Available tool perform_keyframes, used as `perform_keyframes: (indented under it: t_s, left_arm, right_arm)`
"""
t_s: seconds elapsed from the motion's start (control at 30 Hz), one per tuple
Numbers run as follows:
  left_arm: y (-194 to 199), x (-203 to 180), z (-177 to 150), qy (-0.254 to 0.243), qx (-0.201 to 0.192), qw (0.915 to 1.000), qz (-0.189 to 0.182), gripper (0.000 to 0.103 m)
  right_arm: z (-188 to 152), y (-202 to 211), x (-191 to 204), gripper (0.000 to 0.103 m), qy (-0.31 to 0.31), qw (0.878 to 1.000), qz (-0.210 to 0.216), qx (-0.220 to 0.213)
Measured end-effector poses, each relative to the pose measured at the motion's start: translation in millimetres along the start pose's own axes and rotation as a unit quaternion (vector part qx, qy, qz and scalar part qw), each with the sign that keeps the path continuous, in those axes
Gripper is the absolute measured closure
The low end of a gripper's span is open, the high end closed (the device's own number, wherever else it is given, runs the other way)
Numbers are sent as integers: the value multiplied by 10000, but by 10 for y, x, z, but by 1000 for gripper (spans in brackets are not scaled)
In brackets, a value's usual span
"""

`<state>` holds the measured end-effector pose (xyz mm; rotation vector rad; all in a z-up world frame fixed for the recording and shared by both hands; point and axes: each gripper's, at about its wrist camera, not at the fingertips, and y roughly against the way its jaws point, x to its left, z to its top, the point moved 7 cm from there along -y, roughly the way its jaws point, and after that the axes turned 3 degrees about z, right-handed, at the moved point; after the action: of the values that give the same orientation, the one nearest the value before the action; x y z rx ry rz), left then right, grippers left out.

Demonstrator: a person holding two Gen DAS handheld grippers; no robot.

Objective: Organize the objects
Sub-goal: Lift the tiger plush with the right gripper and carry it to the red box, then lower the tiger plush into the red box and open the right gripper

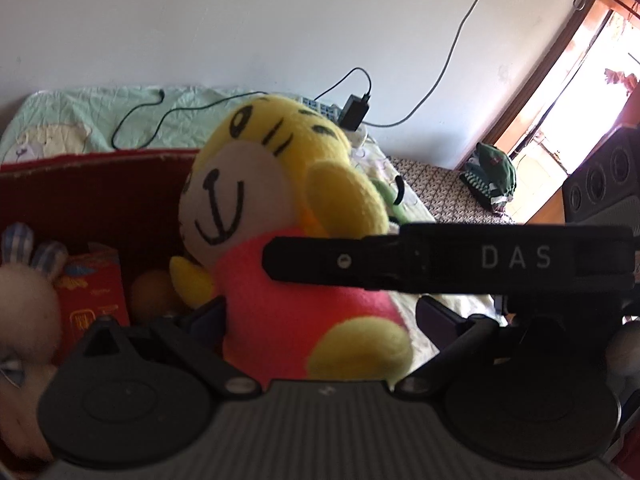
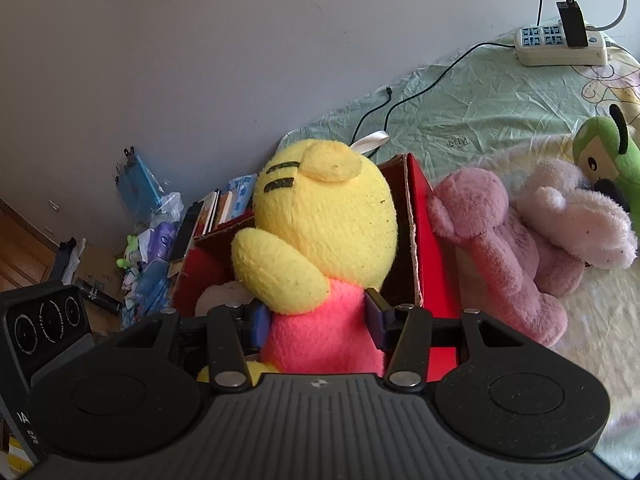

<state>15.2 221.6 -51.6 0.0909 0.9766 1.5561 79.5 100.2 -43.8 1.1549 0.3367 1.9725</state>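
A yellow tiger plush (image 1: 260, 168) in a pink shirt hangs upright over an open red box (image 1: 100, 192). My right gripper (image 2: 318, 318) is shut on its pink body (image 2: 320, 332), with a pad pressed in from each side. In the left wrist view one of its black fingers (image 1: 340, 260) crosses in front of the toy. My left gripper (image 1: 320, 316) is open and wide; the plush's lower body sits between its fingers, and the right one stands apart from it. The box (image 2: 420, 240) holds a white rabbit plush (image 1: 24, 300), a small red carton (image 1: 96, 292) and an orange ball (image 1: 154, 296).
On the bed to the right of the box lie a pink plush (image 2: 500, 248), a paler pink plush (image 2: 580, 224) and a green plush (image 2: 608, 156). A power strip (image 2: 560, 46) with cables sits by the wall. Books and clutter (image 2: 148, 240) fill the floor to the left.
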Motion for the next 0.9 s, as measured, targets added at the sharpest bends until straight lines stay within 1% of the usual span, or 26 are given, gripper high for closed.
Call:
perform_keyframes:
  t_s: [0.1,0.2,0.27,0.3,0.57,0.73,0.83,0.9]
  left_arm:
    - [-58,24,-25,94,103,9999,-22,7]
    - [-127,64,-61,234,206,9995,-74,7]
    - [-137,51,-84,294,235,9992,-110,7]
    - [-152,49,-87,300,250,9992,-120,7]
    - [-207,81,-117,326,392,9986,-146,7]
    - [-118,59,-103,197,315,9993,-63,7]
    - [-68,44,-89,153,273,9995,-86,7]
    - [-64,17,-88,97,279,9995,-122,7]
  right_arm:
    - [-5,-58,-48,52,20,9997,-162,175]
    - [-18,-82,-100,52,-29,9996,-184,219]
    - [-7,-64,-105,48,46,9997,-211,132]
    - [3,-52,-114,47,82,9996,-242,70]
    - [-2,57,-153,49,-111,9999,-15,-118]
    - [20,141,-184,49,-339,9989,95,-301]
    - [26,166,-176,50,-353,9987,88,-352]
    - [18,166,-156,55,-303,9988,94,-369]
